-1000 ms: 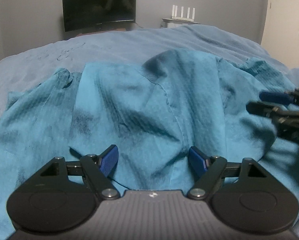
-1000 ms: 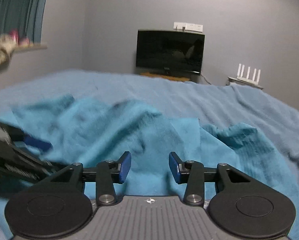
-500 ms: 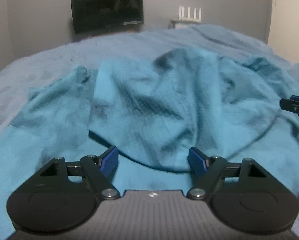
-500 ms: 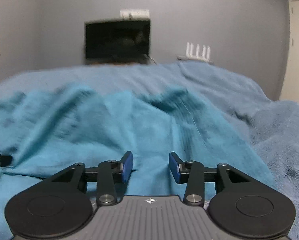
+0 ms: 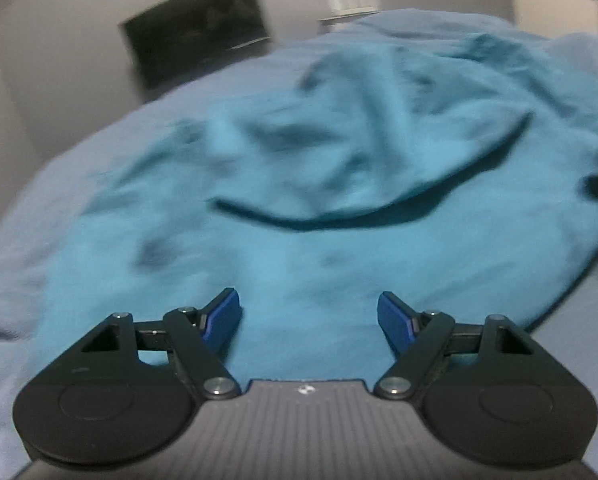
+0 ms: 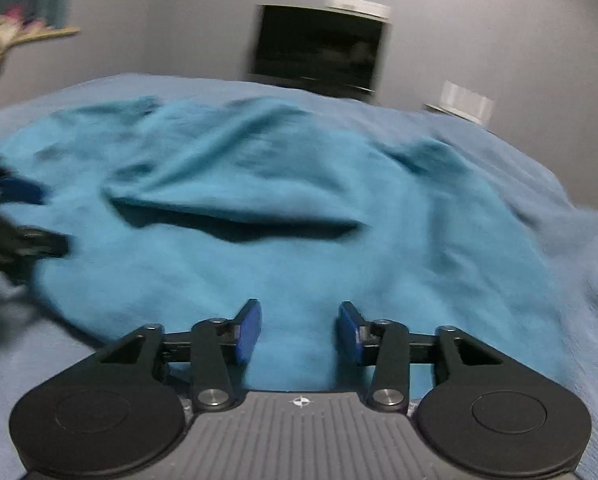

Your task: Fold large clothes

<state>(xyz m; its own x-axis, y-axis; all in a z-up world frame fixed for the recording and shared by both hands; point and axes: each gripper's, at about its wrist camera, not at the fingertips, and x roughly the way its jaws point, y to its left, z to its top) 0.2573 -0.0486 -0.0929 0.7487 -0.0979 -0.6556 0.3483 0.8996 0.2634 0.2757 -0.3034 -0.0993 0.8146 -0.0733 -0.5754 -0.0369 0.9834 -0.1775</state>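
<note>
garment: big teal shirt (image 5: 299, 248) lying rumpled on the pale blue bedspread (image 6: 559, 216), upper layer folded over itself
left gripper (image 5: 309, 316): jaws spread wide, nothing in them, over the near hem
right gripper (image 6: 299, 330): jaws apart too, empty, over the cloth
background: dark TV (image 6: 319, 46), blurry

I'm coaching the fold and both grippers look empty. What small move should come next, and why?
Probably lower the left gripper onto the near hem of the garment and close. Both it and the right gripper are open, holding nothing, and the cloth lies rumpled on the bed with a loose flap across its middle.
</note>
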